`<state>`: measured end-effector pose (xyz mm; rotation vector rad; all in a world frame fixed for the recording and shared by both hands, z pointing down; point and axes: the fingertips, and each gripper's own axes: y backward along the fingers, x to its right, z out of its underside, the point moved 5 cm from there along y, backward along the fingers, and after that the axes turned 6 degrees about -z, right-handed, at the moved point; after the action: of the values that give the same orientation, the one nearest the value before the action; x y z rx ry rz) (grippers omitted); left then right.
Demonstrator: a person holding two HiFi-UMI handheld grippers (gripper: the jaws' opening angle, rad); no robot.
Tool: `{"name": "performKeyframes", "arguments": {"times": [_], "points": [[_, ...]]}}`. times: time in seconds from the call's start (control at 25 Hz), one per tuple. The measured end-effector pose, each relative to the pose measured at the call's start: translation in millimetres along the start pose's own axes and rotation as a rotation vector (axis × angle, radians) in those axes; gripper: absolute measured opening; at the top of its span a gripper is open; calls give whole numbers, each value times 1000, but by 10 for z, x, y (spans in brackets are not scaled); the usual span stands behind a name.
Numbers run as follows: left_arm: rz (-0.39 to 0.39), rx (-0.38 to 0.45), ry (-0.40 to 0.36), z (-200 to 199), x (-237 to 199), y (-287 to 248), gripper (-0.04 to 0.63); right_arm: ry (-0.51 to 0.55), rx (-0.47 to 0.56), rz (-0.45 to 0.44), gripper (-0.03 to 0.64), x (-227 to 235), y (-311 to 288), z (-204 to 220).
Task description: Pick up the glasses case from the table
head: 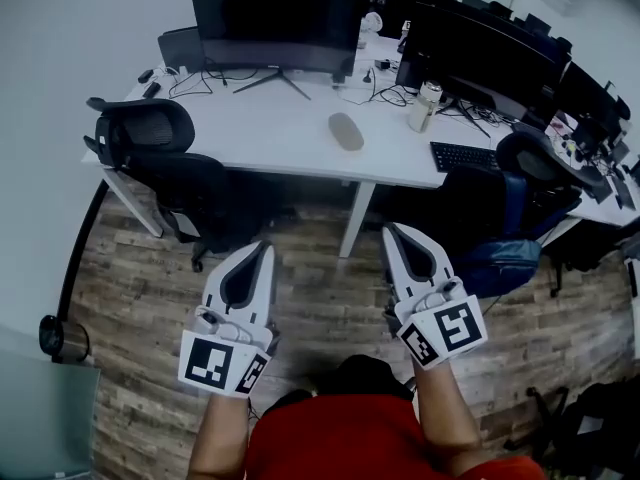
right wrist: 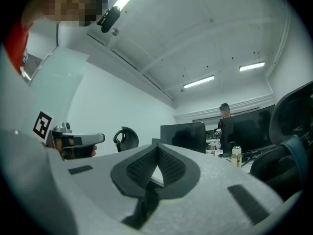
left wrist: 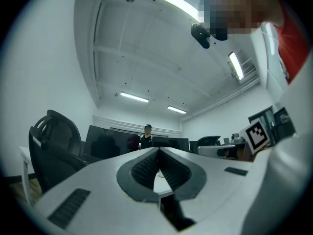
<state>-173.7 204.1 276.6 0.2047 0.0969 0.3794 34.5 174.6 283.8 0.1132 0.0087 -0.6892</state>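
The glasses case (head: pixel 346 131) is a grey oval lying on the white desk (head: pixel 290 128), in front of the wide monitor. Both grippers hang over the wooden floor, short of the desk's near edge and well apart from the case. My left gripper (head: pixel 266 247) is shut with nothing between its pads, and its tips meet in the left gripper view (left wrist: pixel 157 151). My right gripper (head: pixel 391 230) is also shut and empty, its tips together in the right gripper view (right wrist: pixel 157 147). The case shows in neither gripper view.
Two black office chairs (head: pixel 165 158) (head: pixel 520 168) stand at the desk, and a blue backpack (head: pixel 500 258) leans by the right one. Monitors (head: pixel 280 23), a keyboard (head: pixel 462 155) and a can (head: pixel 425 106) are on the desk. A person (right wrist: pixel 224 112) stands beyond the monitors.
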Motion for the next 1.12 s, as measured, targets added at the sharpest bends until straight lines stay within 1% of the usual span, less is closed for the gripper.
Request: {"name": "performKeyframes", "arguments": {"times": [0.28,0.52,0.68,0.88,1.12], "points": [[12,11,8,25,-215,-244,9,14,-4,8,5,92,-271,28],[10,6,-1,172,-380,-684,9,45,-5,13,5,417,-638,172],[1,-9,-15,299,-515,-1175,9,68,-12,19,5,792,-1002,274],[-21,-25,-21,480,-664,-1936,9,66,-33,15,5,1388,-1497,423],[-66,-38,-25,736,-853,-2813,9,69,-69,-41,5,1988,-2115,629]]}}
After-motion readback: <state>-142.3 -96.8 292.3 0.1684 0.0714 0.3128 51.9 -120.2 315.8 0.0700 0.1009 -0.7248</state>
